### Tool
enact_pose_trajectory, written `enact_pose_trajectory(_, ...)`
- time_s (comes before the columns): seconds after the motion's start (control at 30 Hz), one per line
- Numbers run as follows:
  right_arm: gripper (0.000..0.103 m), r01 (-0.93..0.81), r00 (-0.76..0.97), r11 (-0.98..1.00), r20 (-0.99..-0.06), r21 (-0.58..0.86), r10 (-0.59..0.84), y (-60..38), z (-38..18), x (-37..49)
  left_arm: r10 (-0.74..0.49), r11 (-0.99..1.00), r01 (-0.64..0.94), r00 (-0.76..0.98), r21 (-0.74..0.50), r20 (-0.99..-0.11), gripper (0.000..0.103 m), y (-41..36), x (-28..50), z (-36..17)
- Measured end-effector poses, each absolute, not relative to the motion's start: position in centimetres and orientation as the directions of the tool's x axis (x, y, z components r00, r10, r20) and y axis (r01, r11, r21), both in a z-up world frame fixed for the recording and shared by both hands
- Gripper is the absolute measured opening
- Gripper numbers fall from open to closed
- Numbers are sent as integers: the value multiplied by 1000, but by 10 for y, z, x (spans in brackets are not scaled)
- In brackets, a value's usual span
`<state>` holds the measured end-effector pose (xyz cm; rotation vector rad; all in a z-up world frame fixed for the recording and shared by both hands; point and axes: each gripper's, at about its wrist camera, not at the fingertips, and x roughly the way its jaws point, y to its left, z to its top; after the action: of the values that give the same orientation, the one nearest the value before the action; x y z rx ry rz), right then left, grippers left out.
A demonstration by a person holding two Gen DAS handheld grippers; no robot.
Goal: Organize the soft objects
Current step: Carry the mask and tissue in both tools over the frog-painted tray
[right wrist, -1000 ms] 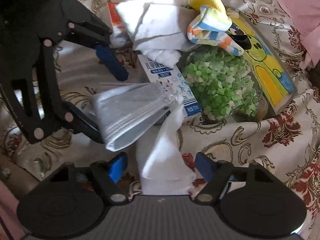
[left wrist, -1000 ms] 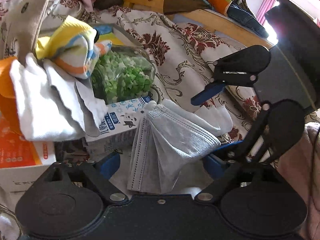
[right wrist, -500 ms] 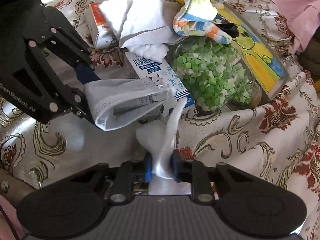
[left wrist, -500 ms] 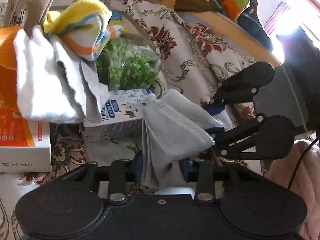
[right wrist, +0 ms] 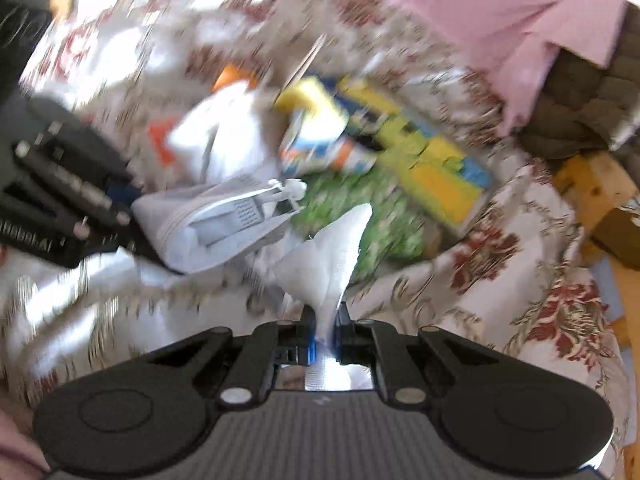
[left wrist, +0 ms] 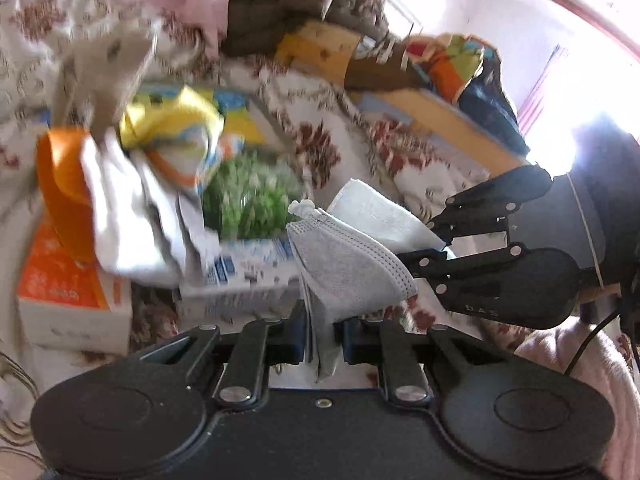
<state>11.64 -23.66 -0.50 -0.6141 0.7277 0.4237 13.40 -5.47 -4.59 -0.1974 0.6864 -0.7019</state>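
Gripping noted on both claws. Left gripper (left wrist: 322, 330): jaws nearly together and closing further, pads pressed on lower edge of grey face mask (left wrist: 344, 268); mask fanned upward and rightward out of the jaws, knotted white ear loop at top corner. Right gripper (right wrist: 323, 330): jaws narrow, closing, pinched on white cloth (right wrist: 330, 256); cloth rose from the jaws in a pointed peak. Seen from left wrist view: right gripper's fingertips clamped on same white cloth (left wrist: 376, 212), just behind and beside the mask. Both items held clear of floral bedcover (left wrist: 320, 148). Behind: heap of white garment (left wrist: 128, 216), striped yellow cloth (left wrist: 176, 136), bag of green pieces (left wrist: 248, 200), orange-and-white box (left wrist: 68, 296). Background heavily motion-blurred; finer detail could not be read.
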Motion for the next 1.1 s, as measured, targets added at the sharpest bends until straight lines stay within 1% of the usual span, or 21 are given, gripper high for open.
enact_pose_trajectory(0.2,9,-415,771,875,-608,-251,191,-241,20,142,-606,795,478,663,-373,-440,18,-42,139,-6)
enact_pose_trajectory(0.3,9,-318,820,931,-545,-180,175,-240,23,171,-578,812,446,707,-377,-407,18,-38,158,14)
enact_pose_trajectory(0.4,9,-229,855,971,-492,-73,165,-240,26,208,-545,831,413,741,-372,-393,18,-37,188,30)
enact_pose_trajectory(0.47,9,-185,868,983,-471,-14,157,-242,28,233,-530,836,392,756,-383,-383,18,-38,213,38)
enact_pose_trajectory(0.6,9,-133,874,989,-462,68,149,-249,21,282,-502,847,351,776,-400,-382,18,-40,269,51)
enact_pose_trajectory(0.8,9,-130,853,984,-491,122,174,-257,-7,334,-439,877,260,776,-403,-453,18,-50,348,52)
enact_pose_trajectory(0.97,9,-139,825,979,-530,149,197,-258,-32,354,-421,889,214,732,-406,-536,18,-60,398,33)
enact_pose_trajectory(1.1,10,-113,803,981,-567,156,183,-263,-48,368,-420,888,174,685,-426,-596,18,-69,426,17)
